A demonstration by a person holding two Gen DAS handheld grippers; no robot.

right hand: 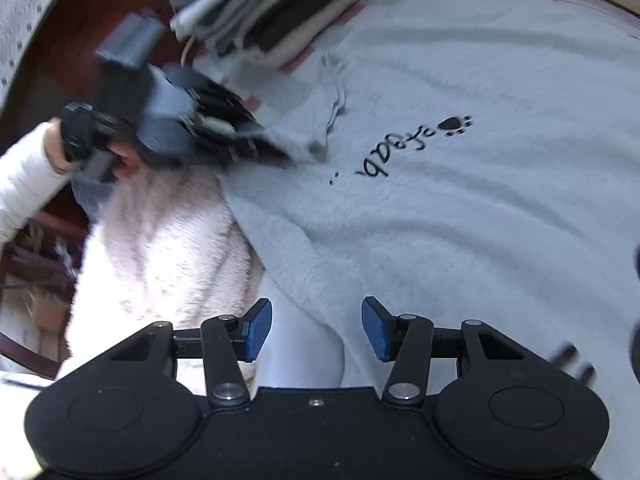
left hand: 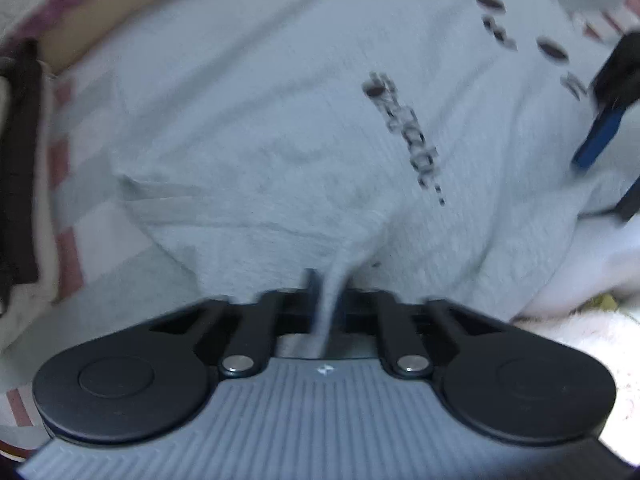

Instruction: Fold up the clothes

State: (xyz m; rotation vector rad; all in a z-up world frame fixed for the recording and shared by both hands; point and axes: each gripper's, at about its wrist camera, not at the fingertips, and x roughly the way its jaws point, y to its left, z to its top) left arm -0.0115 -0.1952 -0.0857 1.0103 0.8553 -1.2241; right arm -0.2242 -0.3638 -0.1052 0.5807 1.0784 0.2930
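We see a pale grey sweatshirt [right hand: 460, 208] with black lettering [right hand: 400, 148] and a black paw print [right hand: 456, 124], a white fluffy blanket [right hand: 160, 240], and blue pads [right hand: 260, 328] on black hand-held grippers.

The left hand-held gripper [left hand: 325, 300] is clamped shut, pointing steeply down; the right hand-held gripper [right hand: 317, 330] stands open.

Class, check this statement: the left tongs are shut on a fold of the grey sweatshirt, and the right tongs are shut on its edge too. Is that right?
Not quite. The right tongs are open, pads apart over the grey sweatshirt, as the right wrist view shows. The left tongs are indeed shut on a fold of it.
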